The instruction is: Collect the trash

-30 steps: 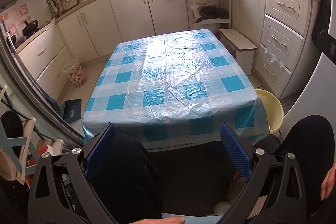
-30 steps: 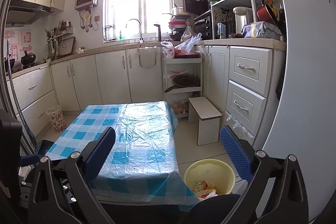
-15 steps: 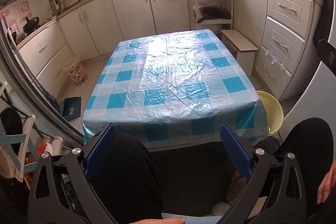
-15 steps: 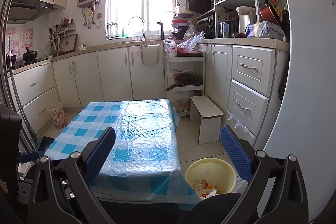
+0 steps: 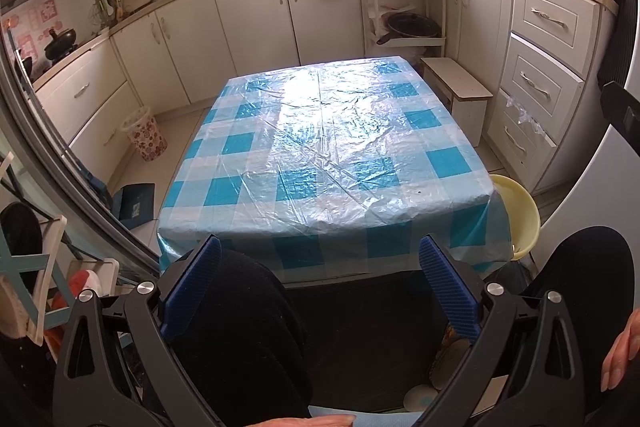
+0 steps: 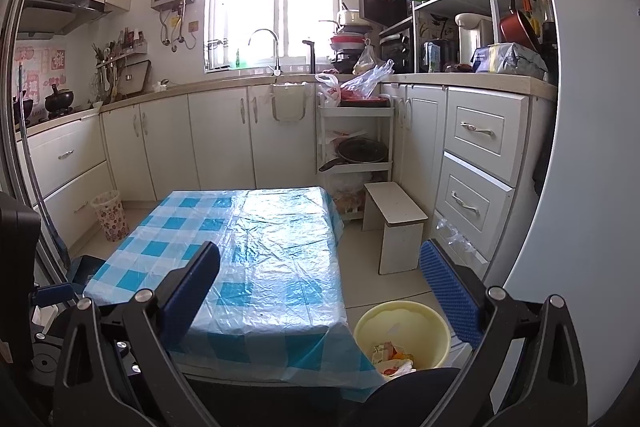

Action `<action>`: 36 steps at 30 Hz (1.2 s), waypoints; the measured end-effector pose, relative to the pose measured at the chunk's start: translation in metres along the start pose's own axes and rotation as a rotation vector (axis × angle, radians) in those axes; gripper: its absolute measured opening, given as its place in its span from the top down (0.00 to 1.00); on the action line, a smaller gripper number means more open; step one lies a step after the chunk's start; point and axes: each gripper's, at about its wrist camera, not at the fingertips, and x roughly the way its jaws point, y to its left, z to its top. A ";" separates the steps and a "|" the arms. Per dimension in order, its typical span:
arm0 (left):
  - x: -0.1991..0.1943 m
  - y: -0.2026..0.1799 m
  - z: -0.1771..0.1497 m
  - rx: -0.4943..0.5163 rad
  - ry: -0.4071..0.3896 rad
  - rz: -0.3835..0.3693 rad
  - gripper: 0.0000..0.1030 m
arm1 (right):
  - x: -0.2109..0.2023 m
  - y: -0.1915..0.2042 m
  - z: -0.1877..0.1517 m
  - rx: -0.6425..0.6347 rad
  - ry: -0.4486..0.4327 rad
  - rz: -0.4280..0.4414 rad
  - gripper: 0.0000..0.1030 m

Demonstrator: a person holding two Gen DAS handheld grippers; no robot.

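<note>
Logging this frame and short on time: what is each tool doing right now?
Left tool: open, holding nothing.
Right tool: open, holding nothing.

The left tongs [image 5: 320, 281] gape empty over dark-clad knees [image 5: 244, 327] before the checked table [image 5: 328, 147].

Glossy, crinkled plastic tablecloth [image 5: 328, 147] — smooth matt plastic bin [image 6: 404, 327], ribbed claw pads [image 6: 448, 291].

The left gripper [image 5: 320, 283] is spread wide with nothing between its blue pads, held level above the person's dark-clad knees [image 5: 248, 323]. The right gripper [image 6: 320, 287] is likewise parted and empty, tilted slightly higher.
</note>
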 end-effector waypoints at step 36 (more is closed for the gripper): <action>0.000 0.003 0.000 -0.030 0.000 0.010 0.07 | 0.001 0.009 -0.001 -0.019 0.001 -0.001 0.07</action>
